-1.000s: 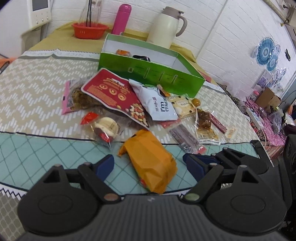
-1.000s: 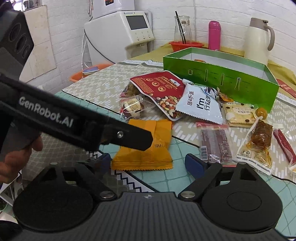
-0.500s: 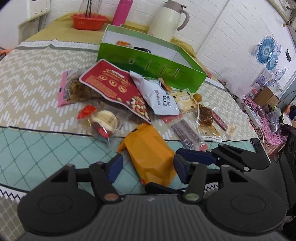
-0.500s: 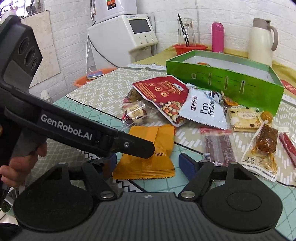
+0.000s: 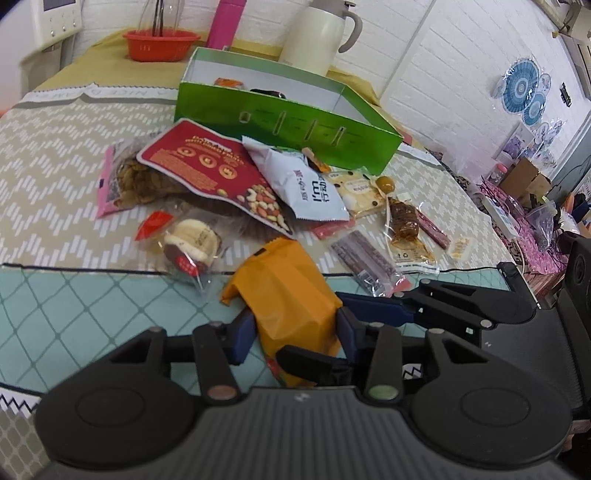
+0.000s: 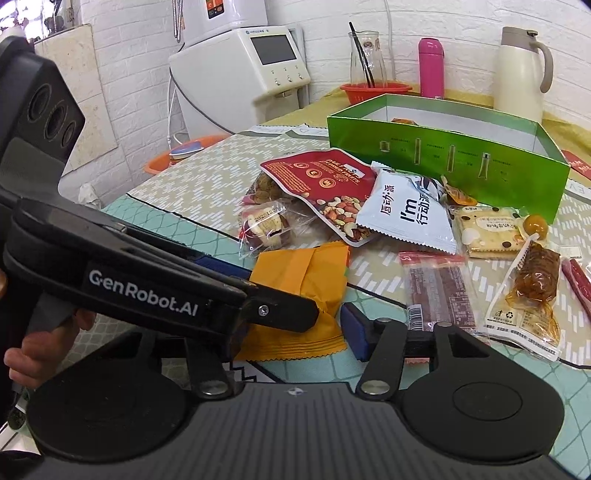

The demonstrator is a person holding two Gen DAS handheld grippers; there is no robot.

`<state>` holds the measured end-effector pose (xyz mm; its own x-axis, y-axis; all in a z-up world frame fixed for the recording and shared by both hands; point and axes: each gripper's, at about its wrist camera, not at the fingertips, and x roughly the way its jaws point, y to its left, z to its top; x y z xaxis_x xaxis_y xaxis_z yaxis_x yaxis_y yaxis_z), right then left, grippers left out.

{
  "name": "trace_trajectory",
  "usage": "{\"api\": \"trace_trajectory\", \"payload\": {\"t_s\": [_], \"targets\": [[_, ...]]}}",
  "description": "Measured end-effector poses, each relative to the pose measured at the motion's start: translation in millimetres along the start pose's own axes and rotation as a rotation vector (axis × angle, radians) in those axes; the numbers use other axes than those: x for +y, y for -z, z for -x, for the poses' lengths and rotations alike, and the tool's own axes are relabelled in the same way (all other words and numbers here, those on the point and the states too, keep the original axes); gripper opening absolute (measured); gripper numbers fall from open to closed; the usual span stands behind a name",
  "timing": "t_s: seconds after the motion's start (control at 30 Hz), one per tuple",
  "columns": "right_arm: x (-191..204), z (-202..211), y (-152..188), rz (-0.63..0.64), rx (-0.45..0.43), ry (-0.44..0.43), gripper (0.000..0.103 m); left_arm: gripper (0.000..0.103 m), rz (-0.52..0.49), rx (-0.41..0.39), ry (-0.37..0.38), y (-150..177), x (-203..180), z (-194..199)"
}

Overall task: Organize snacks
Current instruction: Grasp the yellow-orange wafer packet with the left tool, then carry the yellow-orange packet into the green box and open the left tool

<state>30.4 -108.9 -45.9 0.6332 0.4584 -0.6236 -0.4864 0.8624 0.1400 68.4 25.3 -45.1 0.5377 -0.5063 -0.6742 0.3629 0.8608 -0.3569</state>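
Left gripper (image 5: 295, 328), jaws just closing, clamped on the near end of the orange packet (image 5: 284, 291) on the teal part of the tablecloth (image 5: 74, 314); blue pads (image 5: 245, 334) pressing both sides, wrapper buckled. Right gripper (image 6: 291, 328) just beside it on the right, jaws just narrowing a little yet released, straddling the same packet's near edge without gripping. Farther back, a heap: pink bag of raisins (image 5: 122, 181), red nut pouch (image 5: 221, 173), white pouch (image 5: 306, 184), cracker pack (image 5: 360, 190). Beyond, green box (image 5: 288, 123) with a few snacks inside. Far right, cream jug (image 5: 321, 33).
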Motion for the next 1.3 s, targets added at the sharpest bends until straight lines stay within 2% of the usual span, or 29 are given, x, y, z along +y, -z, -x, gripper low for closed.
{"api": "trace_trajectory", "payload": {"t_s": [0.13,0.17,0.37,0.63,0.87,1.07,1.3], "targets": [[4,3,0,0.015,-0.005,0.014,0.083,0.042,0.010,-0.006,0.008,1,-2,3],[5,5,0,0.018,-0.008,0.013,0.077,0.042,0.013,-0.009,0.012,1,-3,5],[10,29,-11,0.058,-0.054,0.038,0.077,0.042,-0.037,-0.065,0.030,-7,-21,26],[-12,49,-55,0.088,-0.176,0.101,0.078,0.042,-0.134,-0.161,0.064,-64,-43,34],[-56,44,-91,0.039,-0.241,0.155,0.077,0.042,-0.172,-0.186,0.108,-124,-53,5],[-98,34,-111,-0.019,-0.265,0.181,0.077,0.042,-0.170,-0.166,0.149,-168,-56,-34],[-147,11,-123,-0.090,-0.272,0.201,0.077,0.042,-0.162,-0.138,0.181,-204,-54,-88]]}}
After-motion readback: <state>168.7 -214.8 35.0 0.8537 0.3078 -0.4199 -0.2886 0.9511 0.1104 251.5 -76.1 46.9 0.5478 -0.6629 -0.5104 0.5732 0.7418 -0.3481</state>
